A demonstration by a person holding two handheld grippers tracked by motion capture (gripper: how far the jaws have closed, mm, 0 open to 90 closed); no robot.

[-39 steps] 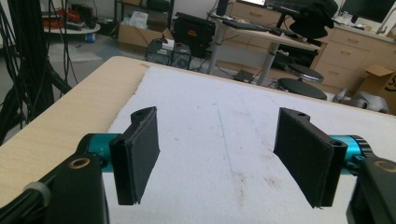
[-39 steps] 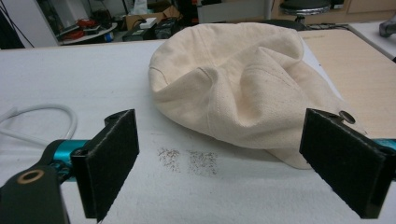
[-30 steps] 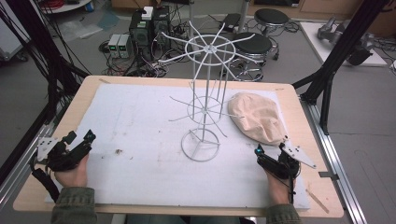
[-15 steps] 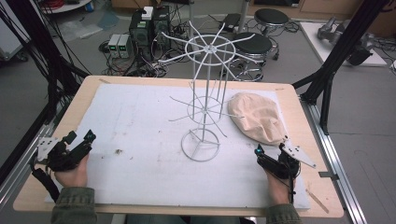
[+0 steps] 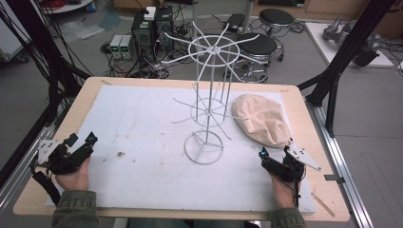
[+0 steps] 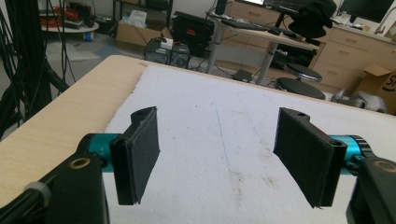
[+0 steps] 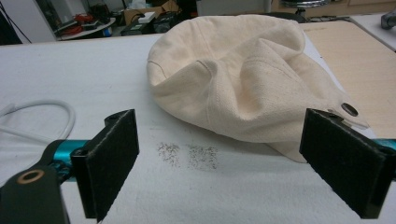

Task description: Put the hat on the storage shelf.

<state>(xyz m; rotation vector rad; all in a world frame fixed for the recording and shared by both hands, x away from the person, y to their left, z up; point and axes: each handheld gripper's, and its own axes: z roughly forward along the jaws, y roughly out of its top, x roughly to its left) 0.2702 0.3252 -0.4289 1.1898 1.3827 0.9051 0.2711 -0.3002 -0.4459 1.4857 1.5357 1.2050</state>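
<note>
A cream cloth cap [image 5: 261, 118] lies on the white mat to the right of a white wire rack [image 5: 209, 95] that stands mid-table. My right gripper [image 5: 274, 156] rests low at the front right, just short of the cap, jaws wide apart. In the right gripper view the cap [image 7: 238, 74] sits right ahead of the open right gripper [image 7: 233, 163], nothing between the pads. At the mat's front left corner my left gripper [image 5: 80, 140] is held open; the left gripper view shows the left gripper [image 6: 224, 158] over bare mat.
The wire rack has a round base ring [image 5: 204, 148] and thin prongs sticking out at two heights. The white mat [image 5: 142, 123] covers most of the wooden table [image 5: 85, 92]. Black frame posts [image 5: 349, 42] rise beside the table. Stools and electronics stand beyond the far edge.
</note>
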